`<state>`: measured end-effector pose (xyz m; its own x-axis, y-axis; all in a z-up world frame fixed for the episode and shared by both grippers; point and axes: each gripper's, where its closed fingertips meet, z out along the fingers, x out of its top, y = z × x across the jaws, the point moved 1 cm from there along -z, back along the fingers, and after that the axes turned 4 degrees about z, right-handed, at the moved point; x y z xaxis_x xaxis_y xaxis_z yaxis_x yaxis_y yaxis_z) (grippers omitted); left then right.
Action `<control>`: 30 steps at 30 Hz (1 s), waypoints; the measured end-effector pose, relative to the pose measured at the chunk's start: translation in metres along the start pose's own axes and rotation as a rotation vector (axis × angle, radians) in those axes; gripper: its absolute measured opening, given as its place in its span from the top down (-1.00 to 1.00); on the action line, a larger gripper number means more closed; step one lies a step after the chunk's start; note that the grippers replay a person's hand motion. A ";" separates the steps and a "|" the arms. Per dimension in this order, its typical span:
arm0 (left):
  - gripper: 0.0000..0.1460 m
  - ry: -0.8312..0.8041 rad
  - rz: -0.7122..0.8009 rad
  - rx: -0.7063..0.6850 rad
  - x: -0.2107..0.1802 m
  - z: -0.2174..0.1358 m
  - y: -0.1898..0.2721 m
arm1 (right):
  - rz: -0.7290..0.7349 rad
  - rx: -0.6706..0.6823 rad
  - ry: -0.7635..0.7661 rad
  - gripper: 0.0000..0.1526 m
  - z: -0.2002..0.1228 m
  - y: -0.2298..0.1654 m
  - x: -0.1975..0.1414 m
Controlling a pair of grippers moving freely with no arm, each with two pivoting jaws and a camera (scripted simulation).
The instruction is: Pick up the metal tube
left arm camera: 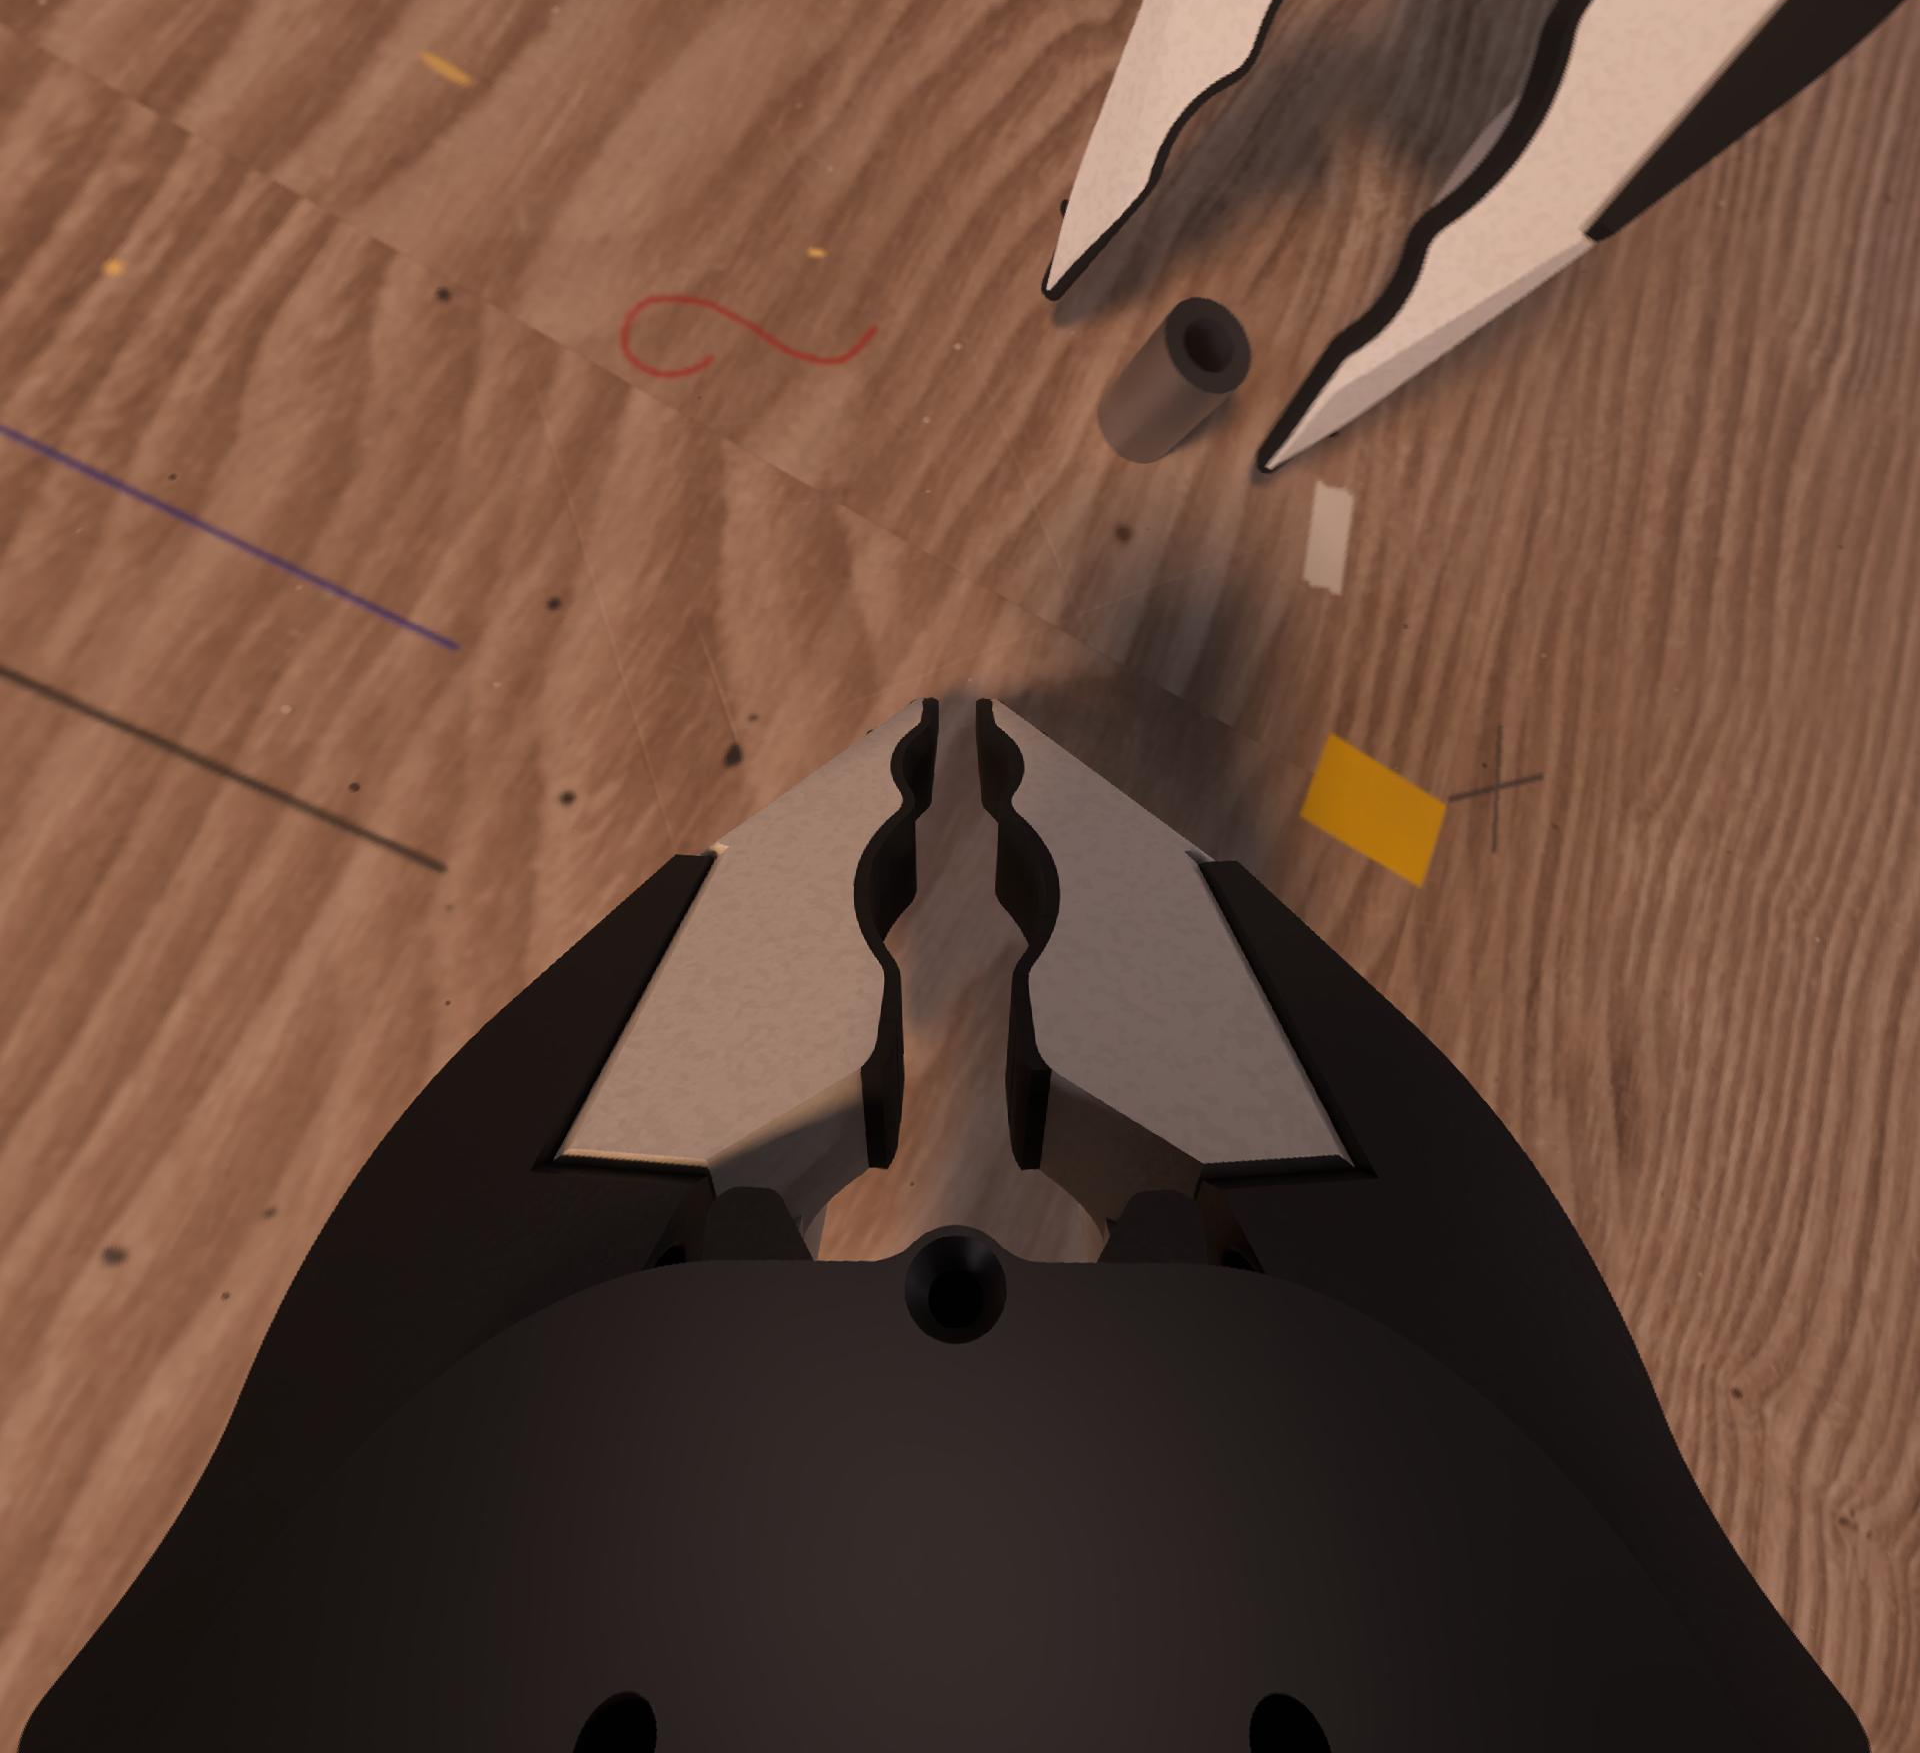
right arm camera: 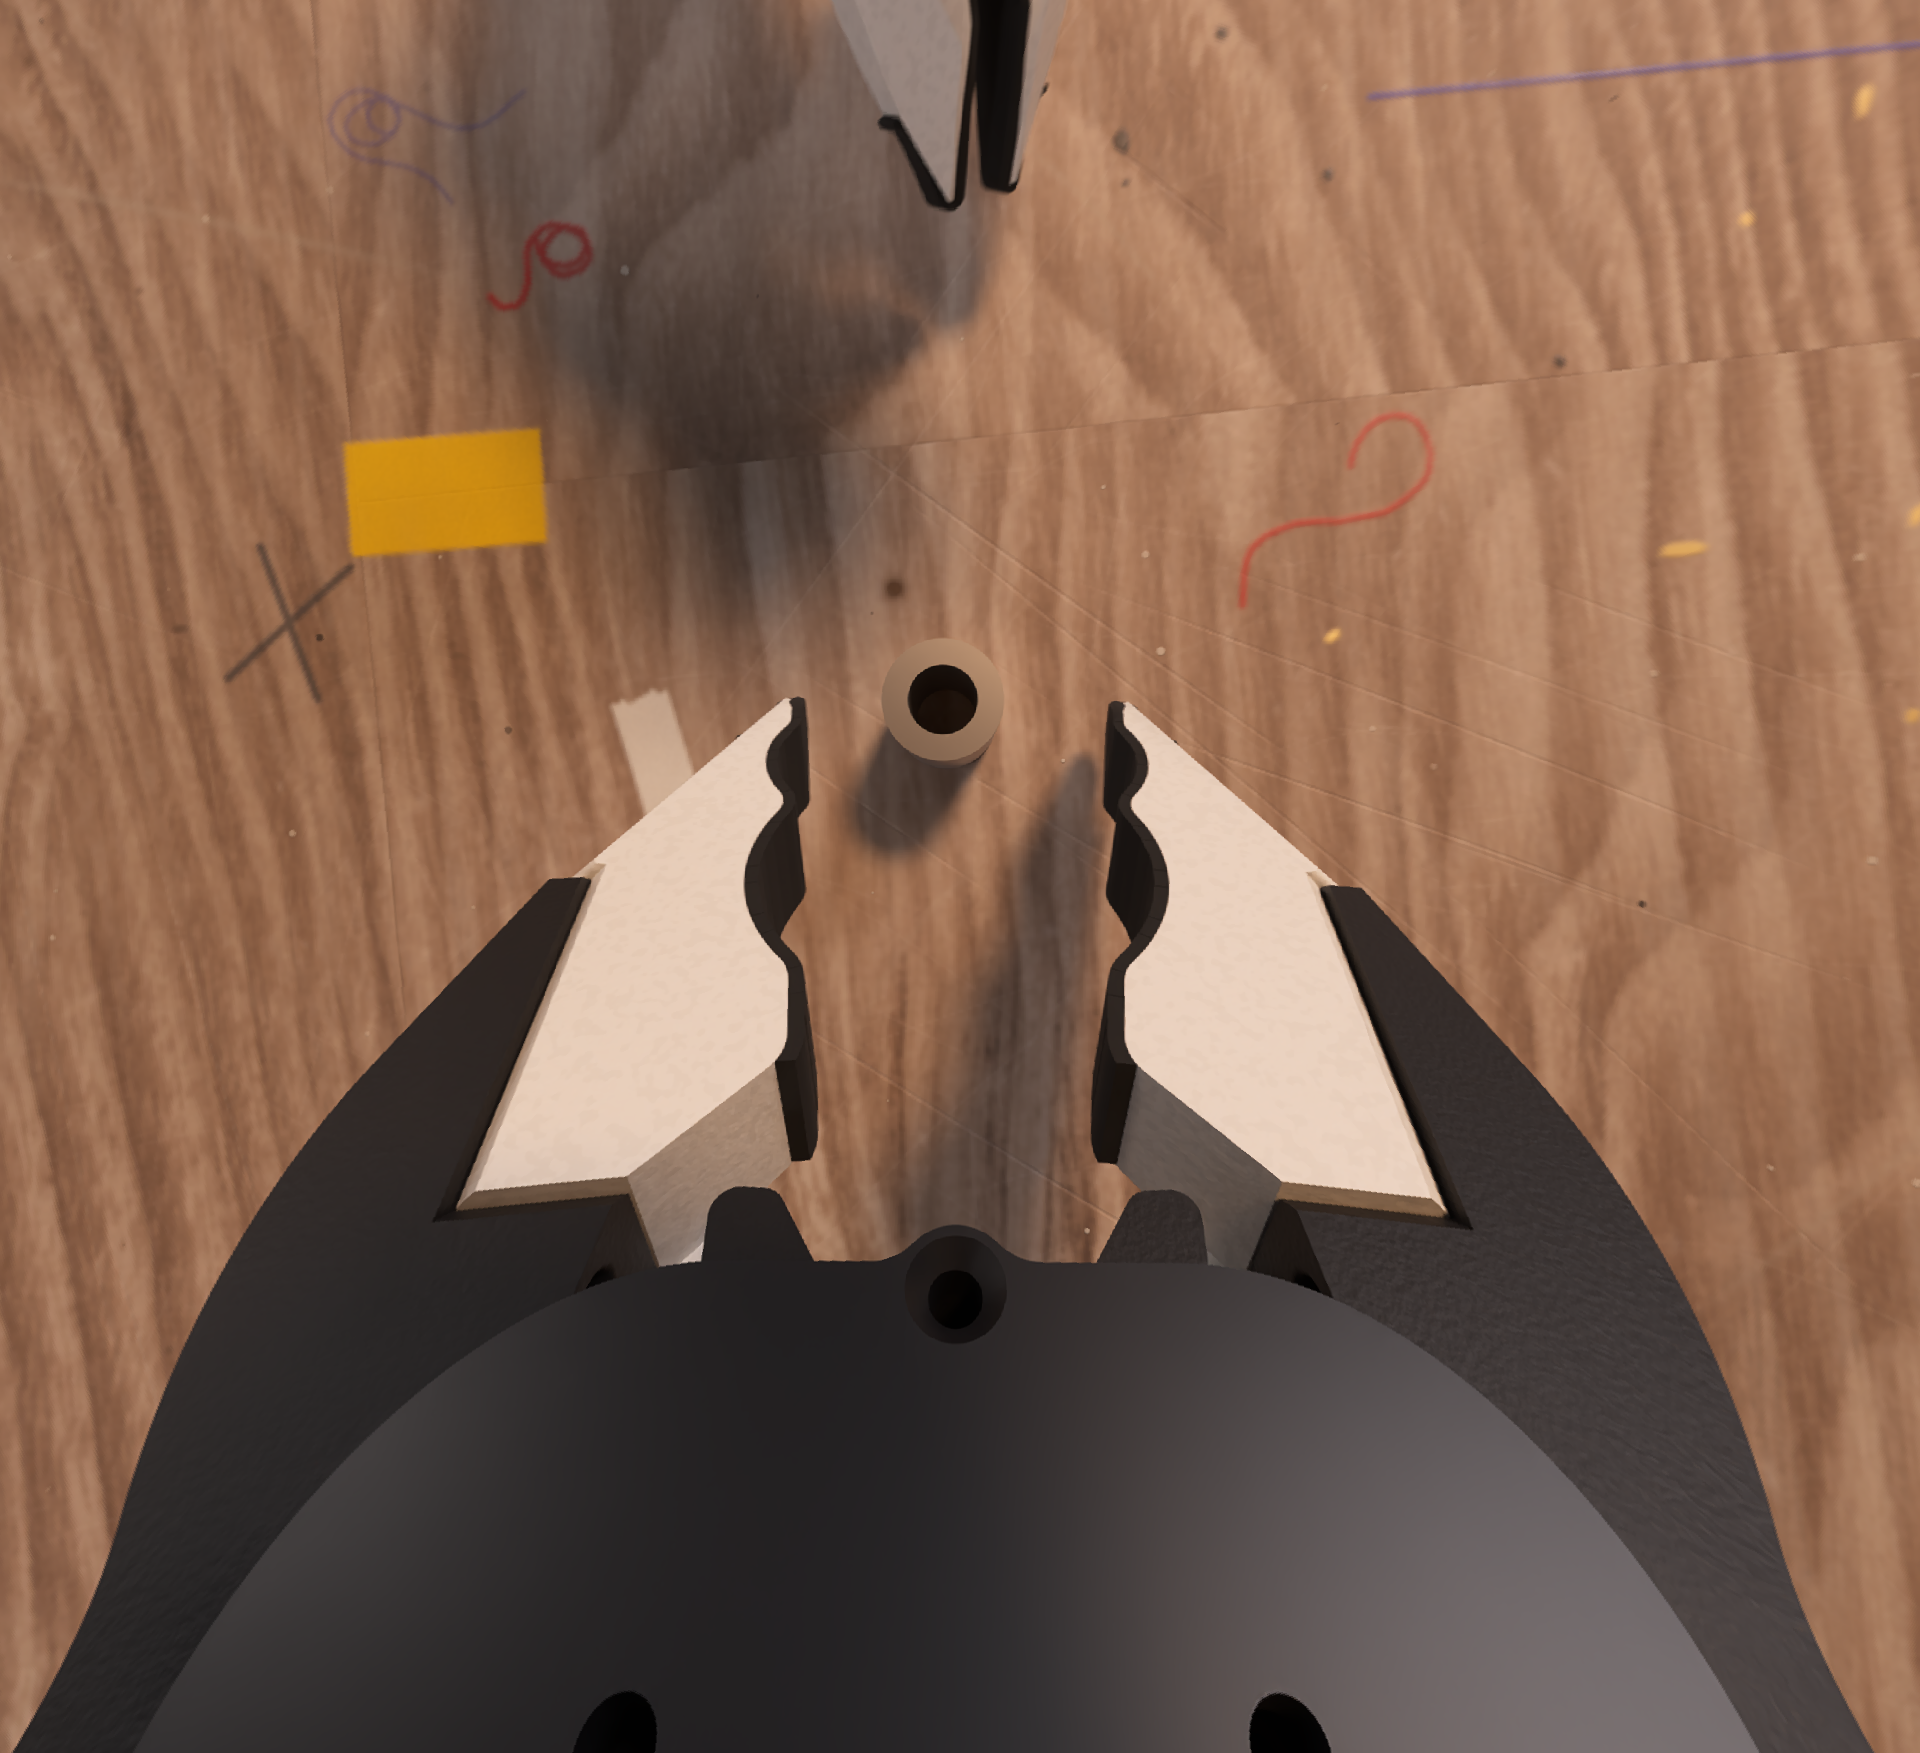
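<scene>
The metal tube is a short, thick-walled, dull brown-grey cylinder standing on the wooden table. In the right wrist view the tube shows end-on, just ahead of my fingertips and centred in the gap. My right gripper is open and empty, above the tube; it also shows in the left wrist view with a fingertip on each side of the tube, not touching it. My left gripper is shut and empty, off to the side; it appears in the right wrist view beyond the tube.
A yellow tape patch, a pale tape strip, a pencilled cross and red squiggles mark the wooden table. They are flat.
</scene>
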<state>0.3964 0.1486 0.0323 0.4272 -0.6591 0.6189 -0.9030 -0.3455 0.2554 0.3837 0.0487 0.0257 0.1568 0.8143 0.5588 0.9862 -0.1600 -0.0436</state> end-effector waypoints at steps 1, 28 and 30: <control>0.89 -0.006 -0.006 0.012 -0.001 0.000 -0.002 | 0.001 0.012 -0.013 0.21 0.002 -0.001 -0.002; -0.17 -0.131 0.280 0.017 0.035 0.050 0.059 | -0.004 0.047 0.028 0.65 0.000 -0.003 0.002; -0.32 -0.164 0.276 0.051 0.031 0.056 0.055 | -0.003 0.054 0.032 0.66 0.001 -0.003 0.002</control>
<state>0.3628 0.0720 0.0238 0.1718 -0.8301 0.5304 -0.9841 -0.1687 0.0548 0.3813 0.0509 0.0261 0.1525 0.7967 0.5849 0.9883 -0.1263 -0.0857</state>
